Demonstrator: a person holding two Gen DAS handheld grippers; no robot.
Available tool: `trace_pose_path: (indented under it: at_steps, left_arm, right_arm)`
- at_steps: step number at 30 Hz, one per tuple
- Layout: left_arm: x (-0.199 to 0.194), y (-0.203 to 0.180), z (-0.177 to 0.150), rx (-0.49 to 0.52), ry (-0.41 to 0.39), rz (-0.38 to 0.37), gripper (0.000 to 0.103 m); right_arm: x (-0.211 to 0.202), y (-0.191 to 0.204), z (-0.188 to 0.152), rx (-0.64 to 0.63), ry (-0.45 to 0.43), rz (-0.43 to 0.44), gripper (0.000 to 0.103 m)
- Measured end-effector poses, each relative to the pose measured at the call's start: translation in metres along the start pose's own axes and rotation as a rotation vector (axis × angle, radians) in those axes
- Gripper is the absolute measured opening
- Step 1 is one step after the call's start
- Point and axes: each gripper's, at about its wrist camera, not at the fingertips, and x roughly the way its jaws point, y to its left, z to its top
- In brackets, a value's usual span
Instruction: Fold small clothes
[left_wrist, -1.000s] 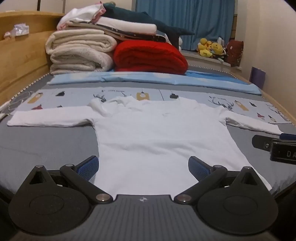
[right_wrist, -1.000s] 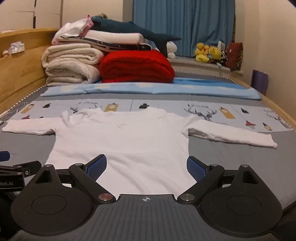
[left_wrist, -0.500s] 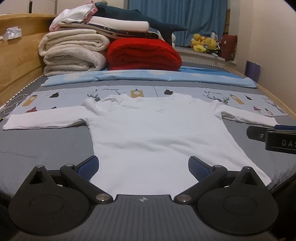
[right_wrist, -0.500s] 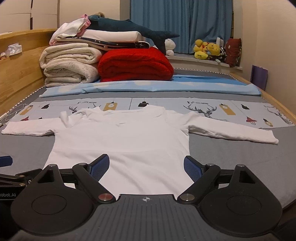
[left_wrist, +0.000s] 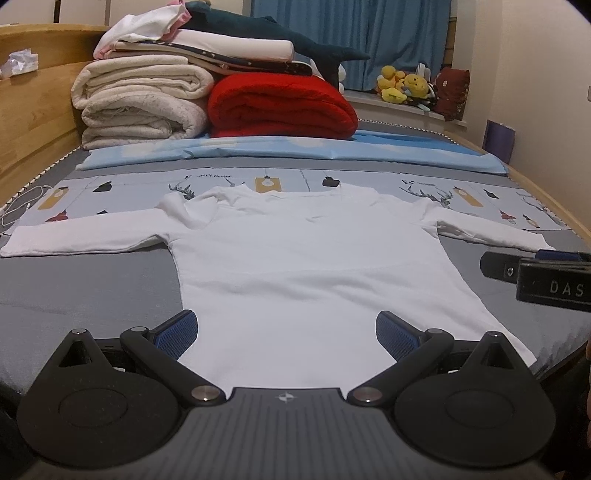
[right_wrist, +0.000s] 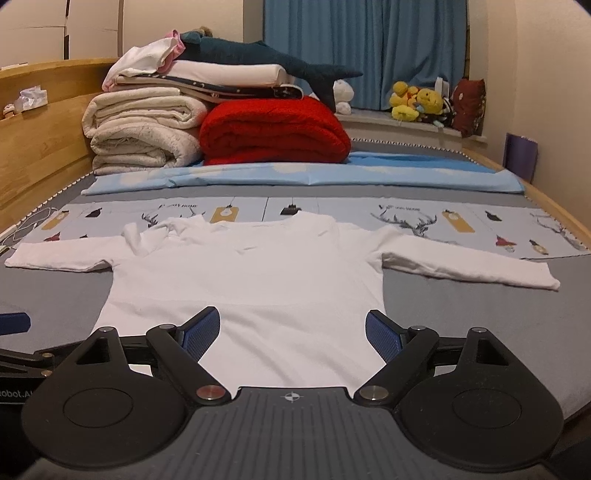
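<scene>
A small white long-sleeved top (left_wrist: 310, 258) is seen spread flat and wholly unfolded on the bed (left_wrist: 85, 295), sleeves outstretched, while the left hand-held gripper (left_wrist: 286, 332) and right hand-held gripper (right_wrist: 293, 330) are held wide and empty above its hem.

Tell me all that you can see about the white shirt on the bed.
The white shirt is small, long-sleeved and of soft knit-looking cloth. It lies flat and unfolded on the grey bed cover, hem toward the cameras, neck toward the far patterned strip. Both sleeves stretch straight out sideways. The cloth near the left shoulder is rumpled. The open left gripper and right gripper frame its hem; neither grips it.
</scene>
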Motion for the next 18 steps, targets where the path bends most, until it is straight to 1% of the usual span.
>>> trace_pose_path:
  at_steps: [7,12,18]
  left_arm:
    - [0.0046,0.0026,0.0005,-0.016,0.026,0.003,0.103]
    - [0.0061,0.0031,0.0015,-0.022,0.027,0.007,0.103]
    - [0.0063,0.004,0.0005,-0.022,0.03,0.008,0.103]
  right_arm:
    - [0.0022,-0.0009,-0.0015,-0.006,0.019,-0.014,0.087]
    - [0.0057,-0.0032,-0.0027,-0.003,0.044,-0.023,0.085]
    - [0.0057,-0.0025,-0.0032,-0.011,0.047,-0.019,0.084]
